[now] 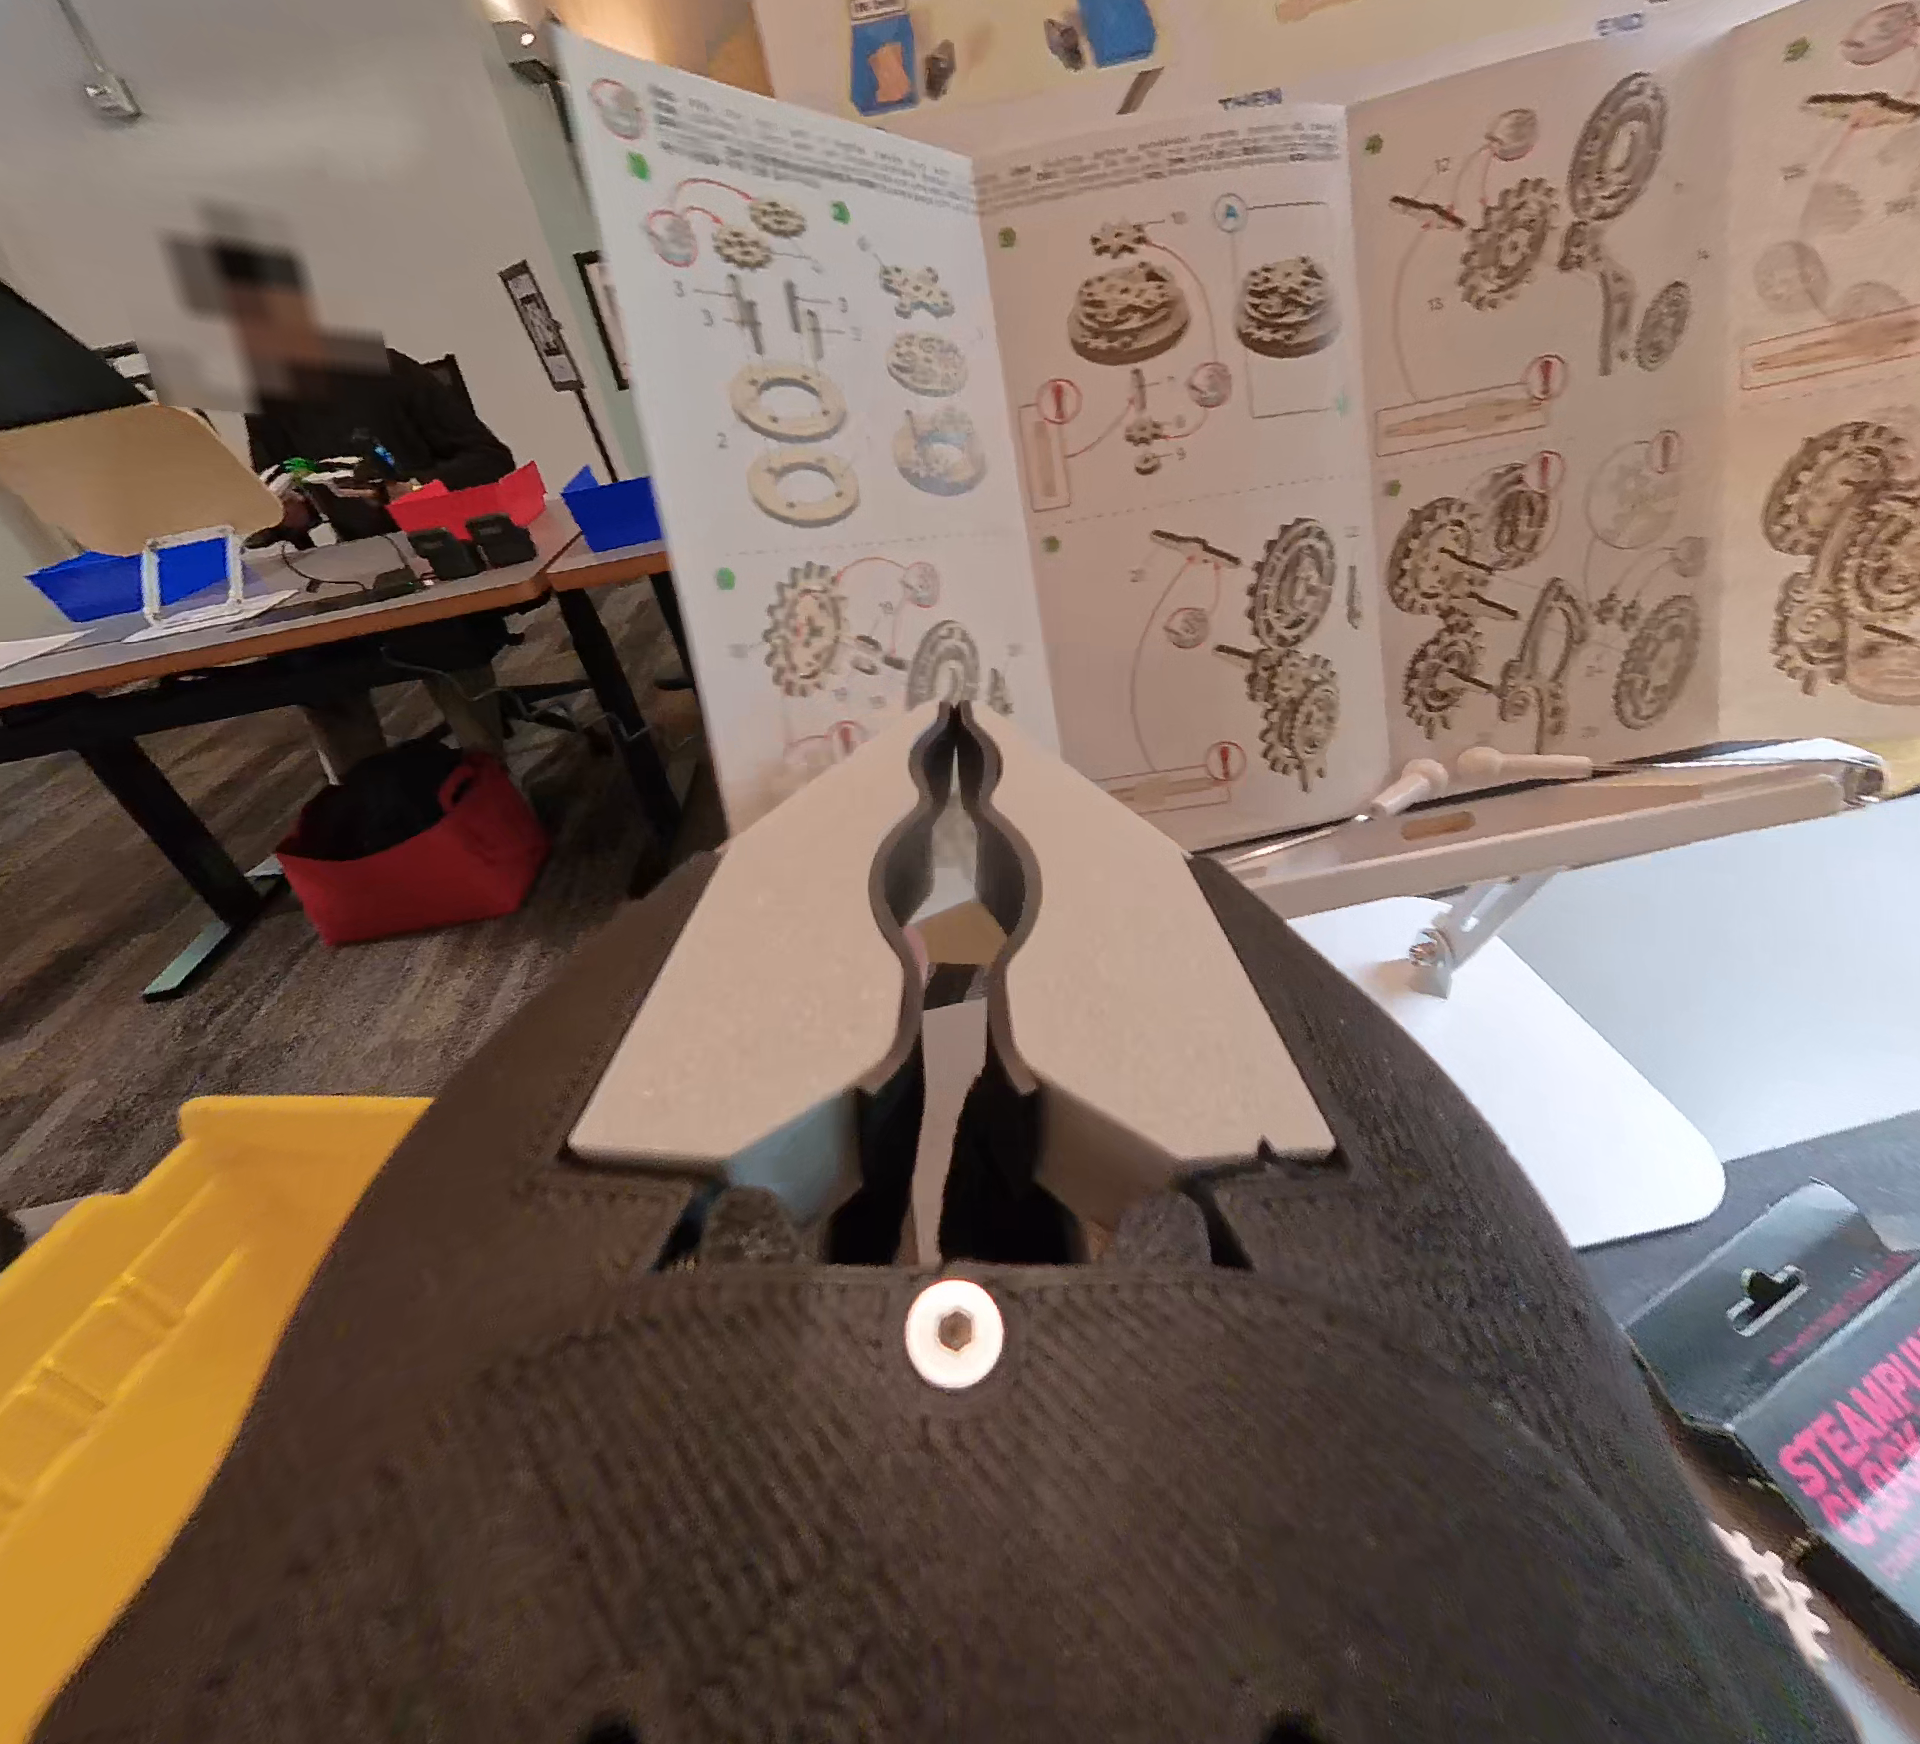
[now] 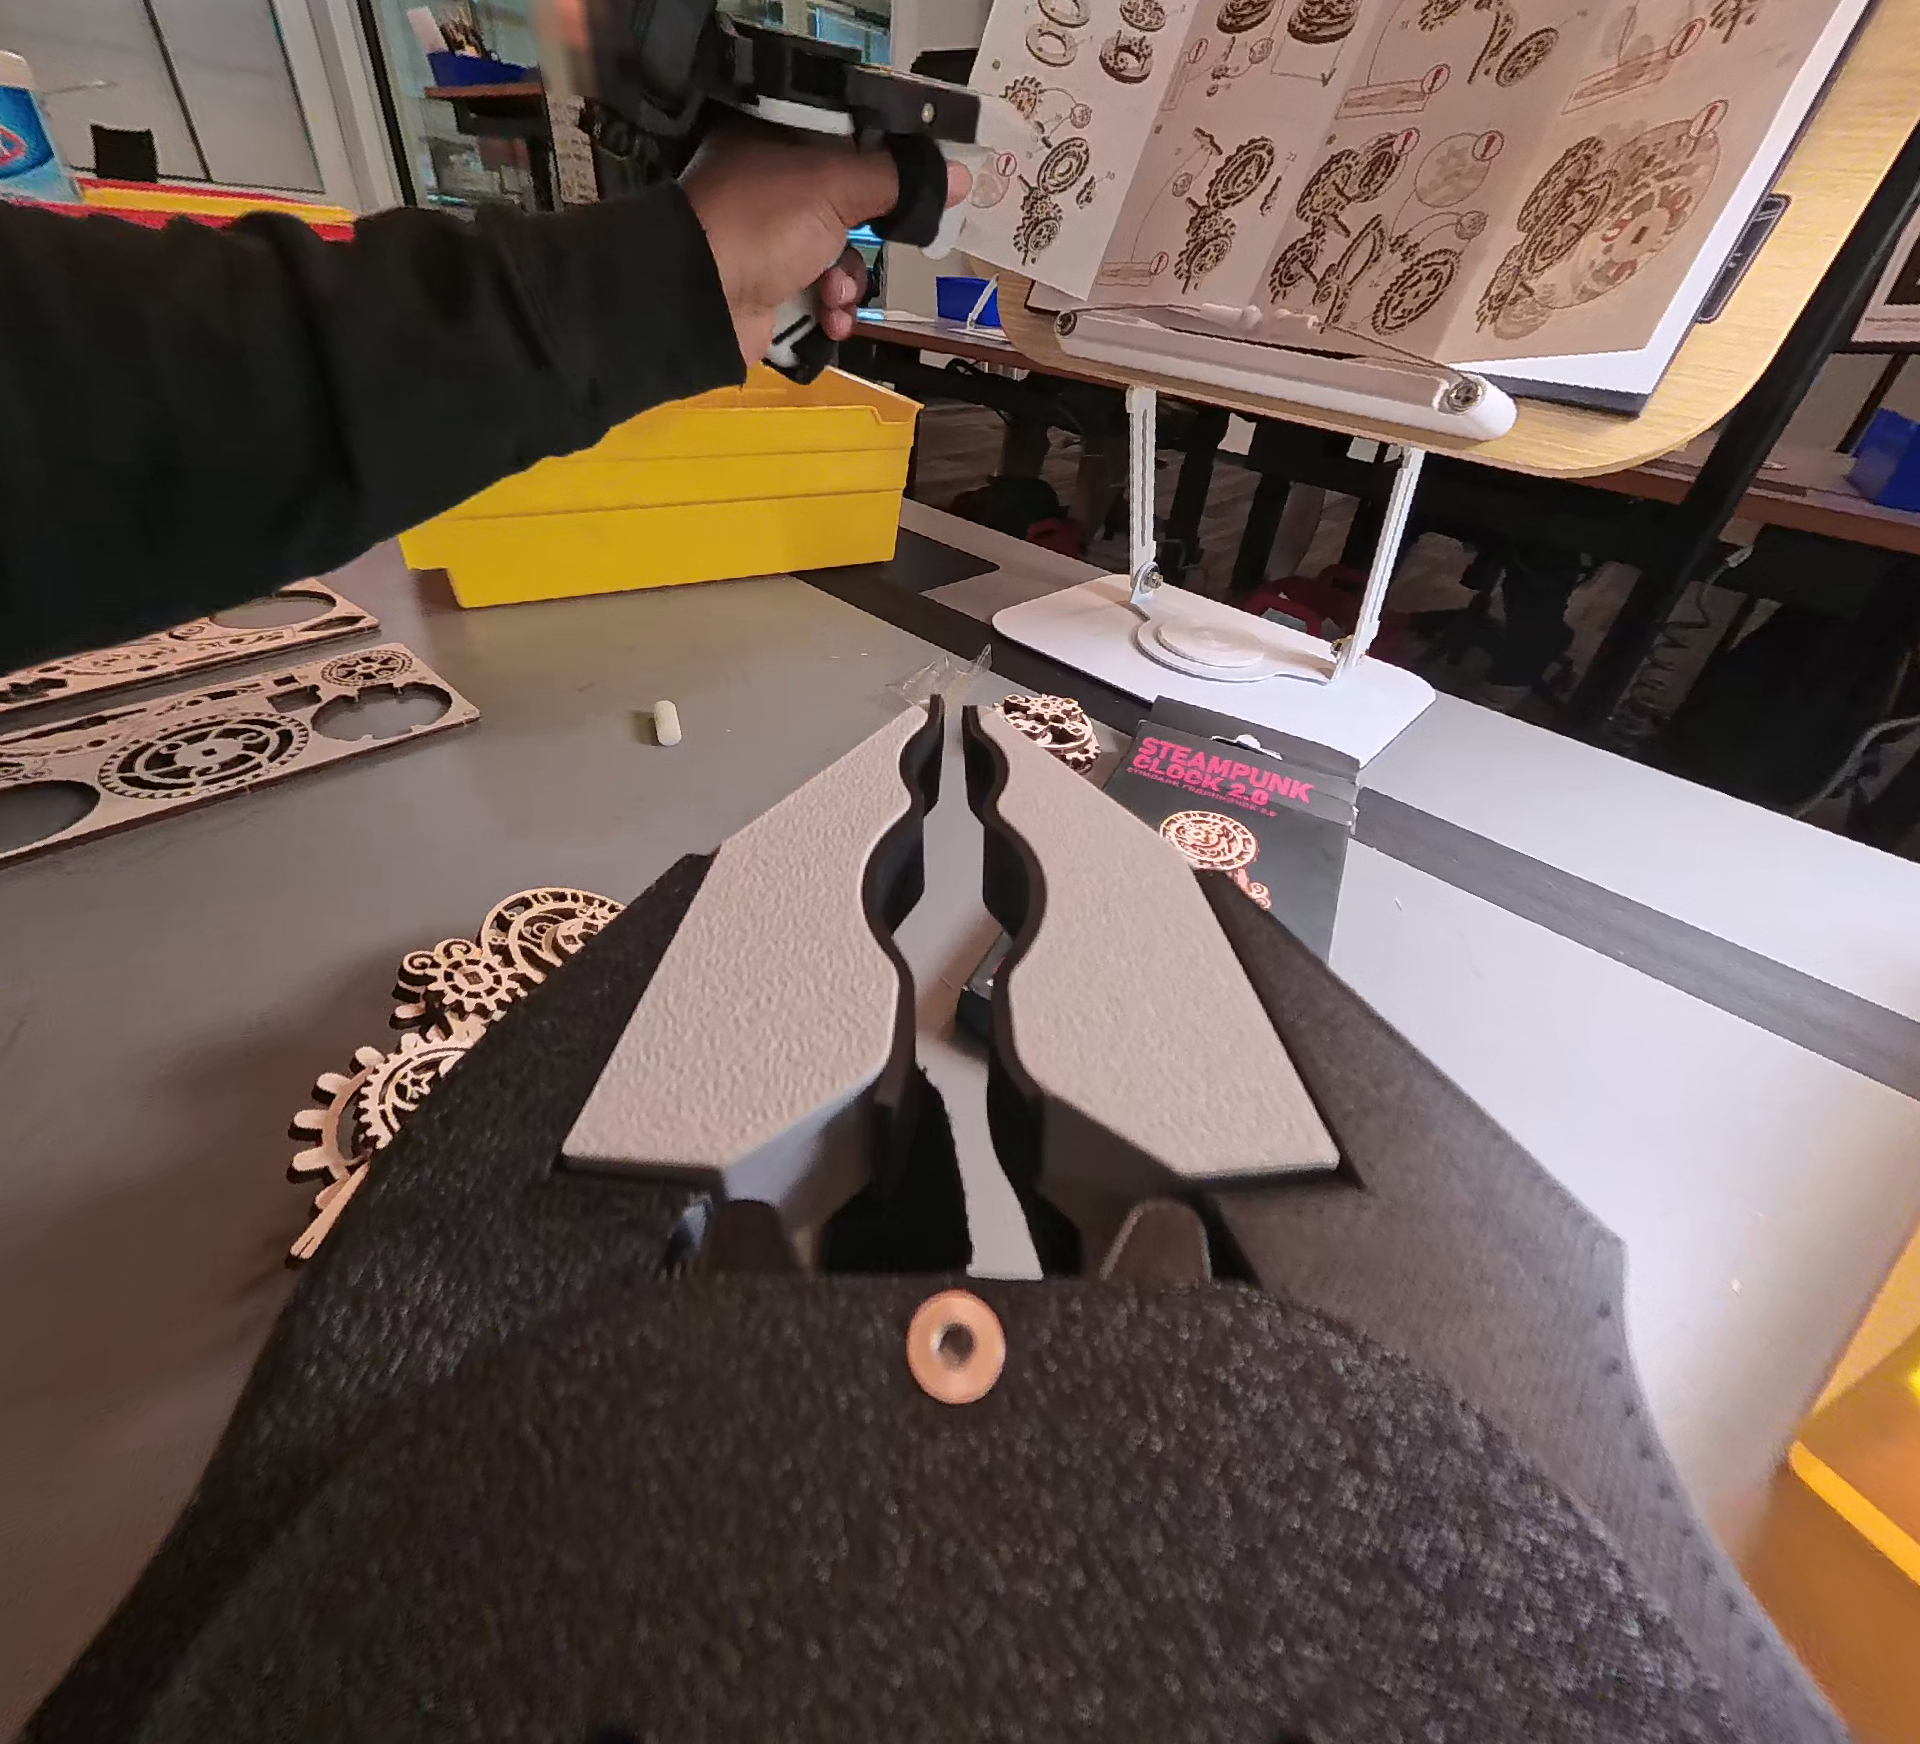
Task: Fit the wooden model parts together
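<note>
A: Left gripper [image 1: 954, 718] — jaws closed, tips touching; a small tan bit [image 1: 961, 936] sits in their hollow, aimed at the booklet [image 1: 1195, 447]. It could drop.

B: Right gripper [image 2: 952, 723] — jaws nearly closed, empty, over the table [image 2: 727, 655]; gears [image 2: 457, 998] lie beneath and could get knocked.

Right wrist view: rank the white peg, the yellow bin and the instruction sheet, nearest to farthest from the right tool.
1. White peg, on the table just ahead-left of the right tool.
2. Yellow bin, farther back on the left.
3. Instruction sheet, raised on the stand, back right.
</note>
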A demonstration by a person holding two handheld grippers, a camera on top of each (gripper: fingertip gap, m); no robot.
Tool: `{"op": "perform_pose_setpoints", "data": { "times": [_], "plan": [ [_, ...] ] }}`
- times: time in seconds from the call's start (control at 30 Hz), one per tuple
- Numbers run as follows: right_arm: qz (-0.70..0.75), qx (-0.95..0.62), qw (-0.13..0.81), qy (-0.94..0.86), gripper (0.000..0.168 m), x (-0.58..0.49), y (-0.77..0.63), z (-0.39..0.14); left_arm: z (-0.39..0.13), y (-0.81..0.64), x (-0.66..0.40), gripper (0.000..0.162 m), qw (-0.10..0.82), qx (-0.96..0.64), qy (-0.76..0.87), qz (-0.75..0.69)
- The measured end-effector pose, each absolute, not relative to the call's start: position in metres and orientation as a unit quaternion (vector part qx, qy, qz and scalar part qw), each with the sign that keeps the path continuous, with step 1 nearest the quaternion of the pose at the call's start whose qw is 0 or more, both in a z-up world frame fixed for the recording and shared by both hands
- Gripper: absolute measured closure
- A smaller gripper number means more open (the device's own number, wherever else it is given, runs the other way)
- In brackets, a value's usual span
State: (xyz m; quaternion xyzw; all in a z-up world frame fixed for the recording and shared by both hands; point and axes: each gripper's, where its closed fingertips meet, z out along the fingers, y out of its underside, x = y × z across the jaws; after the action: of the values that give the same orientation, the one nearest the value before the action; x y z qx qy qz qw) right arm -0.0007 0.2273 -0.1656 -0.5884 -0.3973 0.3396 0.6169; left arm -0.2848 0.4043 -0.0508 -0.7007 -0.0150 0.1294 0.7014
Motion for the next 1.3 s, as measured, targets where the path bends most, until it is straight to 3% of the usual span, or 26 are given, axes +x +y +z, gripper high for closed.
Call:
{"op": "perform_pose_setpoints", "data": {
  "times": [1.3],
  "plan": [
    [0.336, -0.592, 0.612, -0.402, 0.165, -0.001, 0.23, -0.172, -0.058, 0.452, -0.246, 0.161, 0.712, -0.695, 0.031, 0.088]
  ]
}}
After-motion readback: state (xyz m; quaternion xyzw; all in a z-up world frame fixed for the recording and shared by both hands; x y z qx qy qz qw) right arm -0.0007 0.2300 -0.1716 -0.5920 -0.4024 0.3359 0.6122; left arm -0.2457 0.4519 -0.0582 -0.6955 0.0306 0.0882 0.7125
